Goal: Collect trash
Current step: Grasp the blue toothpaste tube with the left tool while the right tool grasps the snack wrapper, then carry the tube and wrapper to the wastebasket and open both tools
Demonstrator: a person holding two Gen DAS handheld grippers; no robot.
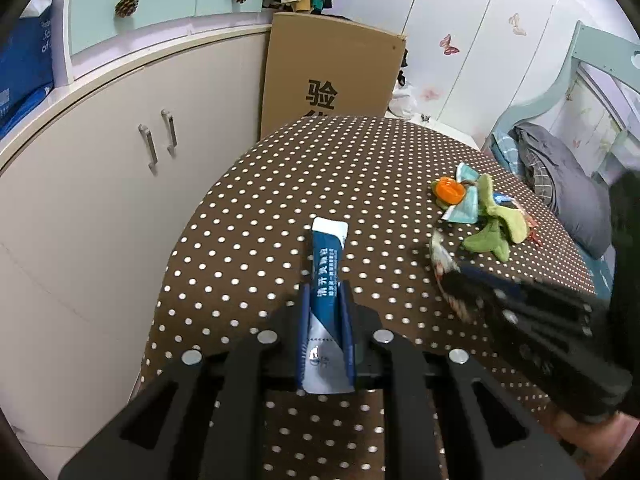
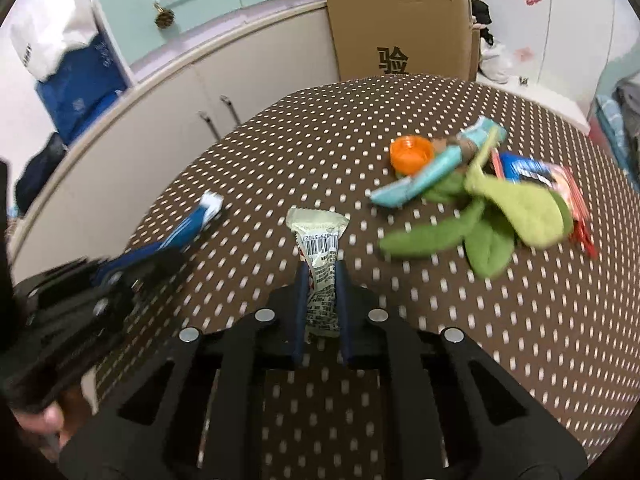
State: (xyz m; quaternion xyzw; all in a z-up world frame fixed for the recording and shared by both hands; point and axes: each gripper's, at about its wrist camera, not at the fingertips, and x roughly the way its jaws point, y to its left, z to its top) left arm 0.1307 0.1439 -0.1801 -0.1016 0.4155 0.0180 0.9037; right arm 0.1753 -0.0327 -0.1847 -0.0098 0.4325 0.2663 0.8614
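Both tools are loaded: the left tool point(image 1: 326, 300) grips a long blue-and-white sachet point(image 1: 326, 256), the right tool point(image 2: 322, 280) a cream barcoded wrapper point(image 2: 318, 248). This looks like the carrying step; next, each piece probably needs adding to the leafy rubbish heap point(image 2: 480, 200) on the brown dotted bench point(image 2: 320, 140).

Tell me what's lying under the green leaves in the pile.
Under the green leaves a red-and-blue snack wrapper and a light-blue wrapper poke out, beside an orange cap. Anything directly beneath is covered.
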